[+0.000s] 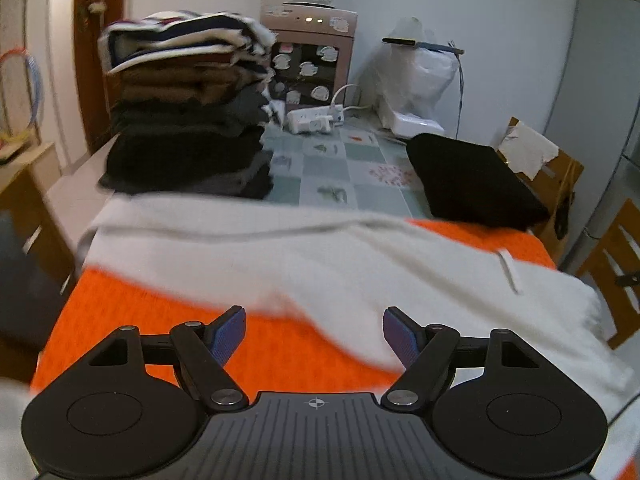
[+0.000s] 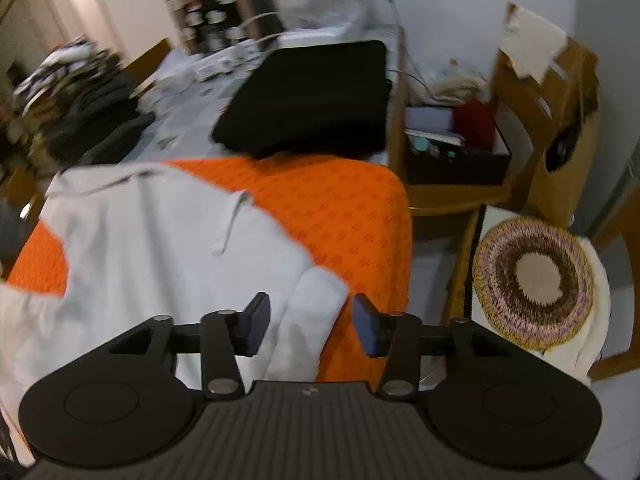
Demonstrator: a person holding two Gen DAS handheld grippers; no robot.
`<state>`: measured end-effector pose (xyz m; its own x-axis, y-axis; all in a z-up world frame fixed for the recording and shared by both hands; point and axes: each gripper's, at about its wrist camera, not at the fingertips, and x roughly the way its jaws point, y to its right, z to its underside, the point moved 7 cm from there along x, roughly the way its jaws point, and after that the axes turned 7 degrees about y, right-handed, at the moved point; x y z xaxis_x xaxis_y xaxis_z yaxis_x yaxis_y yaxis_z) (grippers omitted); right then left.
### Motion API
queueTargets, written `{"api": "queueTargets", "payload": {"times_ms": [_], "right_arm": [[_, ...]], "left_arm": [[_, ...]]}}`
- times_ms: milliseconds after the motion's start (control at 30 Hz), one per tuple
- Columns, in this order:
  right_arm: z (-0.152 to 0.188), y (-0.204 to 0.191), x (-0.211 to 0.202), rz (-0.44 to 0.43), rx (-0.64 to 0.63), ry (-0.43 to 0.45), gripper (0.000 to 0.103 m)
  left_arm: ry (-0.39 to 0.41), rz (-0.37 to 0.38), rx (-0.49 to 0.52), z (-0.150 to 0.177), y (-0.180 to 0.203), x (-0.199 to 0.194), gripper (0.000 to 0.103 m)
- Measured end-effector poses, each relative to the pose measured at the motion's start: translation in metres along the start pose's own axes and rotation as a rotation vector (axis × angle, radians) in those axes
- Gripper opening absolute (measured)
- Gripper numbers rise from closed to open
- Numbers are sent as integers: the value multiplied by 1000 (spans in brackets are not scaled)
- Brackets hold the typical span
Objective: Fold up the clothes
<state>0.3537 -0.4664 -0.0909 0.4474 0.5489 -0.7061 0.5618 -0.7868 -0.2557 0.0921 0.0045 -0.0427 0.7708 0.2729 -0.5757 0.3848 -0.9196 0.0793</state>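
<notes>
A white garment [image 1: 280,256] lies spread across the orange cloth [image 1: 132,308] on the table; it also shows in the right wrist view [image 2: 160,240], with a drawstring [image 2: 230,224] on top. My left gripper [image 1: 314,334] is open and empty, just above the garment's near edge. My right gripper [image 2: 312,326] is open, its jaws standing either side of the garment's near right corner [image 2: 312,304], not closed on it. A folded black garment [image 1: 476,180] lies at the far right of the table.
A tall stack of folded clothes [image 1: 188,108] stands at the far left of the table. A power strip [image 1: 316,118], a water dispenser [image 1: 312,40] and a white bag [image 1: 420,76] are behind. A chair with a woven cushion [image 2: 536,280] and a box [image 2: 456,144] stand to the right.
</notes>
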Motion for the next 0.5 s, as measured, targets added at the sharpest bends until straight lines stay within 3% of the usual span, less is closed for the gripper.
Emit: {"api": "queueTargets", "payload": {"times_ms": [133,267,500], "right_arm": [[-9,16,28,16,100,-22,54],[-7,30,49,32,186,-56,54],[-3,35,78,72,307,-101,54]], "left_arm": [[-27,38,77,-31,5,66,77],[-67,74,182,-41,14,127,77],[-178,38,283,-38,4,219,71]]}}
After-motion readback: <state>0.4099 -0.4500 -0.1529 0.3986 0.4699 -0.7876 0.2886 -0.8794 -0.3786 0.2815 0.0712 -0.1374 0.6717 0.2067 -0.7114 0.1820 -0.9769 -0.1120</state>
